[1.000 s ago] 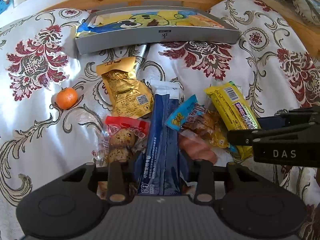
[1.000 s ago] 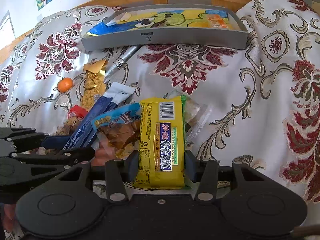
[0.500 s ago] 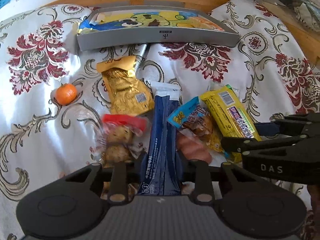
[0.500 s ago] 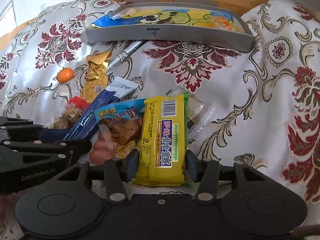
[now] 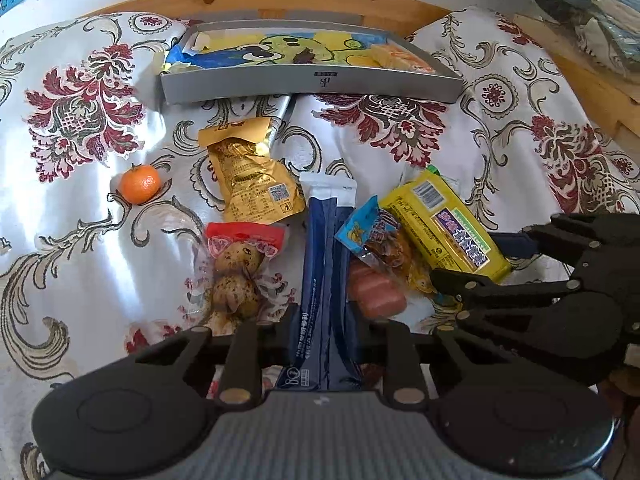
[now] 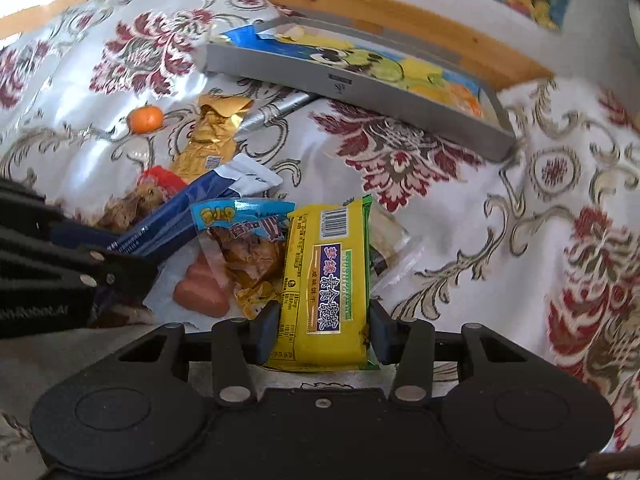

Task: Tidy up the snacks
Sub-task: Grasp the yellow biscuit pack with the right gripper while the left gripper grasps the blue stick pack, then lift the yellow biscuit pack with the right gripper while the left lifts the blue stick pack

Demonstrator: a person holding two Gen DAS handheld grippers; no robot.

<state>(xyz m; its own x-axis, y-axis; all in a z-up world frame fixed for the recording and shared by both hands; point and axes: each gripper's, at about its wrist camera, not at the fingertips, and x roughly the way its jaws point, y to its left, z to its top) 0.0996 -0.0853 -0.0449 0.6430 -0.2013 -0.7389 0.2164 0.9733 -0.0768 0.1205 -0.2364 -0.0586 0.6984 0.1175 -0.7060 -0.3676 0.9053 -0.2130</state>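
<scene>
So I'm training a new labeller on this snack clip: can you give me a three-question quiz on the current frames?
1. True or false: the right gripper has its fingers around the yellow biscuit pack.
2. Which item is between the left gripper's fingers? A) gold pouch B) dark blue packet C) mandarin
3. Fill in: the mandarin lies on the ____, not in the grey tray.

Key: 1 true; 2 B, the dark blue packet; 3 floral cloth.
</scene>
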